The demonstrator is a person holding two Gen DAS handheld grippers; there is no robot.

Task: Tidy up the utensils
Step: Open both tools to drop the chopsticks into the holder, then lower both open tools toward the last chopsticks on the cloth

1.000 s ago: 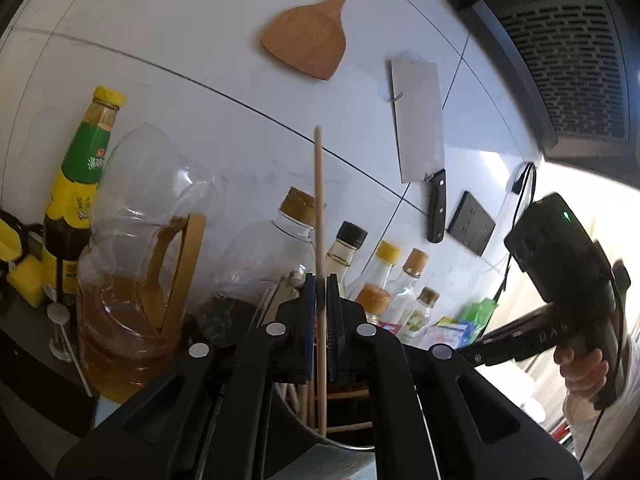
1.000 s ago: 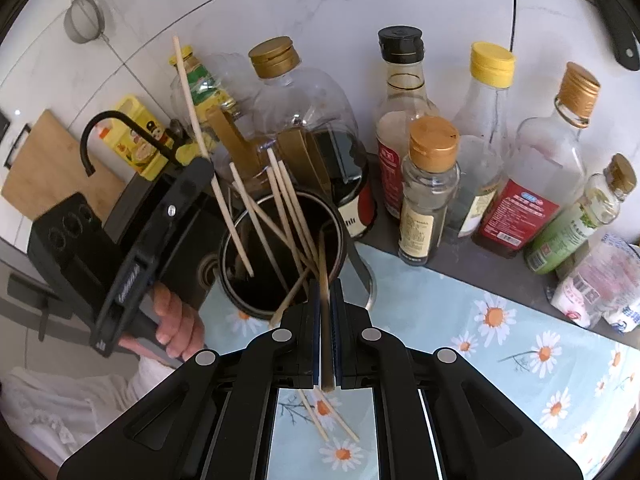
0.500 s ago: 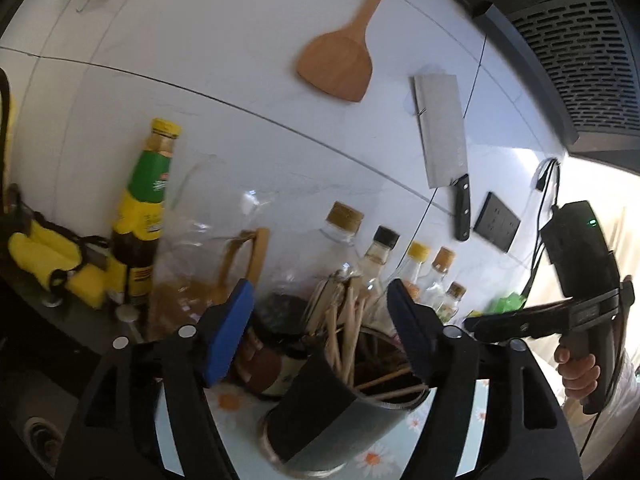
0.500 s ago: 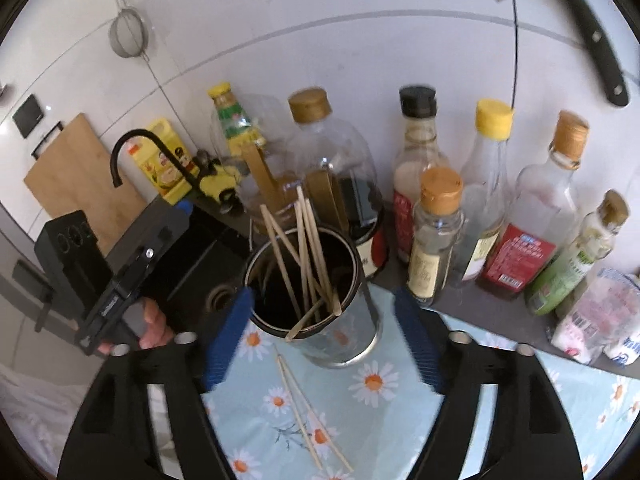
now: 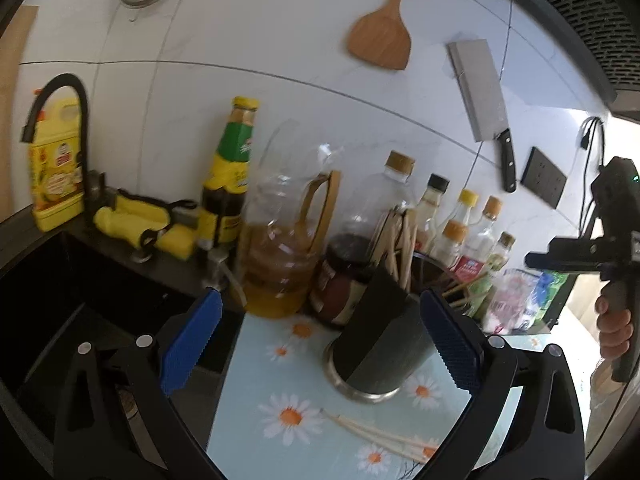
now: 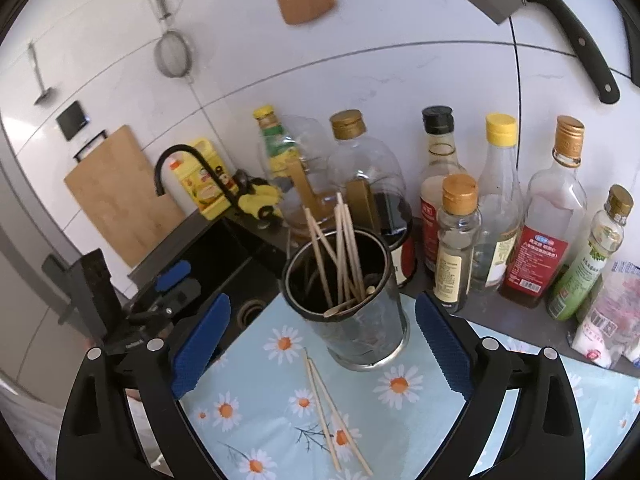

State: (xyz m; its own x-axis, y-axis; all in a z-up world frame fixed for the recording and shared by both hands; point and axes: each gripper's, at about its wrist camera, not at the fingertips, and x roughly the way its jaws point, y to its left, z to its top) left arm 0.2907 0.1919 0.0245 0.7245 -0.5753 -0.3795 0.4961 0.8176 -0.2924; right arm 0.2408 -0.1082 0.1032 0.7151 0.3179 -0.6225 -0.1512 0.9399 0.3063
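Chopsticks (image 6: 340,256) stand bundled in the metal utensil cup (image 6: 360,320), long axes steep, tips fanning up and leaning slightly toward the wall of bottles; a few lie crossed low inside the rim. Two more loose chopsticks (image 6: 328,408) lie flat on the daisy-print mat (image 6: 256,396) just in front of the cup, running from the cup's foot toward the camera and splaying a little at the near end. In the left wrist view the same loose pair (image 5: 380,436) lies nearly crosswise, low in the gap between the pads.

The right gripper (image 6: 322,340) points down at the cup from above and in front, its jaws opening wide, released, with nothing pressed by the blue pads (image 6: 200,340). The cup sits between the two fingers and just beyond their tips, touching neither; the loose pair lies below the gap, nearer the left-side finger.

The left gripper (image 5: 320,344) is angled more shallowly, looking across the mat at the cup's side (image 5: 380,344). Its jaws are also opening, empty. The cup stands between the pads, closer to the right-side pad (image 5: 452,344), though whether it touches is hard to tell. At the far right edge a hand (image 5: 612,328) grips the handle of the other tool.
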